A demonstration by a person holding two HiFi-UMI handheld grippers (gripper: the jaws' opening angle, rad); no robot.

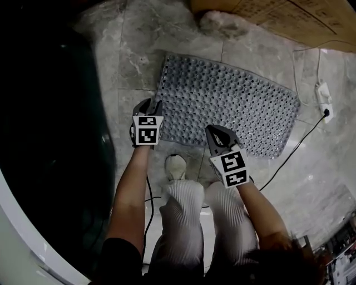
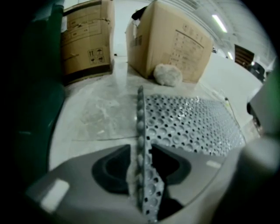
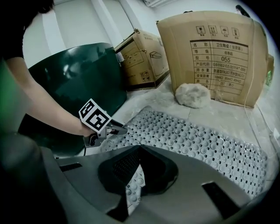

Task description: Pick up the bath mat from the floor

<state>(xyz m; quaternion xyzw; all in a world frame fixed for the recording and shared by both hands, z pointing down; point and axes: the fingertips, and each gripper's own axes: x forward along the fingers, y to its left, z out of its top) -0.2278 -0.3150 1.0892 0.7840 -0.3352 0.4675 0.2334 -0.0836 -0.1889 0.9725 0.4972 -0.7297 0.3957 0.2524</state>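
Both jaws clamp the near long edge of the bath mat (image 1: 233,103), left gripper (image 1: 155,104) at its corner, right gripper (image 1: 211,131) midway, the rest stretching away over the floor (image 1: 144,44).

We find bare floor (image 1: 139,61) between the bath mat (image 1: 228,106) and the dark green tub (image 1: 50,139); cardboard boxes (image 1: 278,14) and a pale bundle (image 1: 219,23) block the far side, a cable (image 1: 300,139) the right.

The head view looks steeply down from above on the floor (image 1: 144,50) and the whole bath mat (image 1: 228,106). Both gripper views sit low at the mat's near edge, facing across it to the cardboard boxes (image 3: 214,52); the right one also shows the left gripper (image 3: 124,130)
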